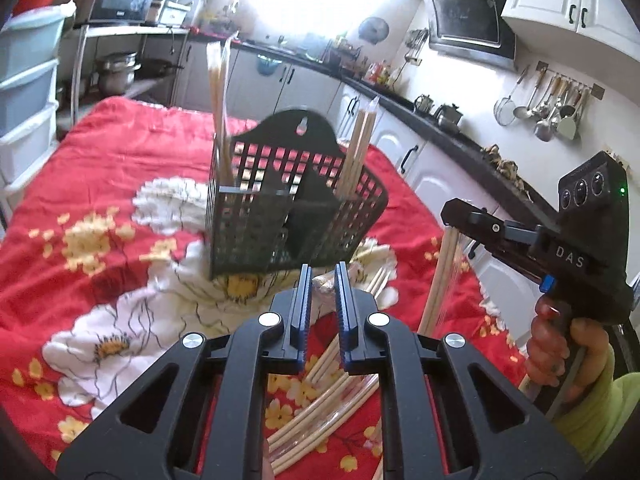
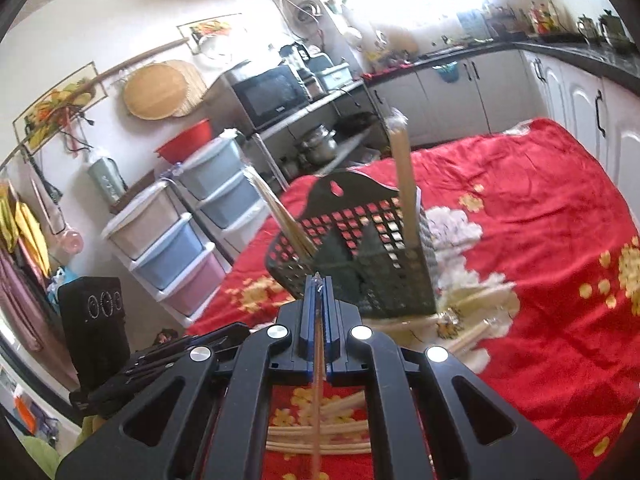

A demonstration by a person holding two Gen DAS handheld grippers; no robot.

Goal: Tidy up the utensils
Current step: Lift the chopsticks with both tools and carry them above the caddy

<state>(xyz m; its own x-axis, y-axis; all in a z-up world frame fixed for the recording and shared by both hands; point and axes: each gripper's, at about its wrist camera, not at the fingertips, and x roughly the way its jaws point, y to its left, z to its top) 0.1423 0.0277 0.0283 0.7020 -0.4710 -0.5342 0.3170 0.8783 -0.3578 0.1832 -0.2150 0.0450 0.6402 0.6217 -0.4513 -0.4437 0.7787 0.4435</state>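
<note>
Black mesh basket [image 1: 296,208]; pale wooden chopsticks [image 1: 320,412]; red cloth [image 1: 132,152] patterned with white and yellow flowers.

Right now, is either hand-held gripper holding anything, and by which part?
The right hand-held gripper pinches a wrapped chopstick pair near its top end. The left hand-held gripper holds nothing.

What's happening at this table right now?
A person holding a gripper in each hand is sorting wrapped chopsticks into a black mesh caddy on a red floral cloth. The right gripper is shut on one wrapped pair. The left gripper holds nothing between its fingers. Two bundles already stand in the caddy; more loose chopsticks lie on the cloth.
</note>
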